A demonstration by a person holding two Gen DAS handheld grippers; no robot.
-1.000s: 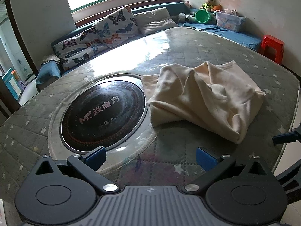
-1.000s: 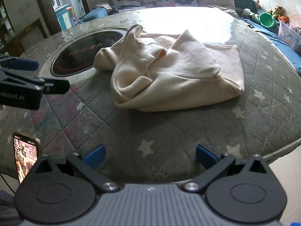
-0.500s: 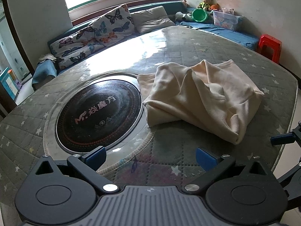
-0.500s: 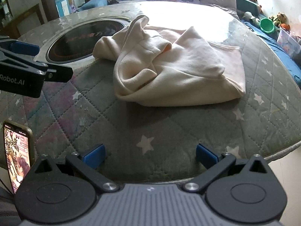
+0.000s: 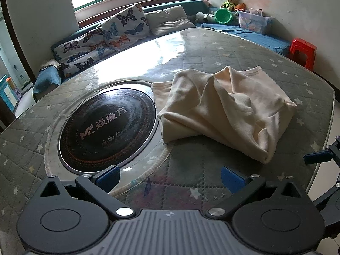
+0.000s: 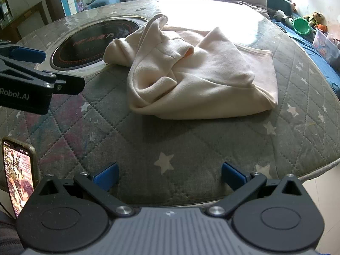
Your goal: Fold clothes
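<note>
The tabletop (image 6: 191, 148), round and covered with a grey quilted cloth with stars, carries everything here. Set into it is a dark round cooker plate (image 5: 106, 125). A cream garment (image 6: 197, 78) lies in a crumpled heap, its far left corner just reaching over the plate's rim and the rest spread toward the right side of the tabletop. Its long axis runs roughly left to right across both views, with a raised ridge of cloth near the plate end and a flatter, partly folded end toward the table's right edge.

From the right hand-held gripper (image 6: 170, 174) the garment lies straight ahead, apart from the blue fingers; the nearest hem faces this gripper. From the left hand-held gripper (image 5: 170, 174) it lies ahead and to the right, with the plate directly in front. The right one looks a little nearer to the heap, though the left is closer to the plate end.

Both are spread wide and hold nothing. A phone (image 6: 19, 174) stands at the near left edge.
</note>
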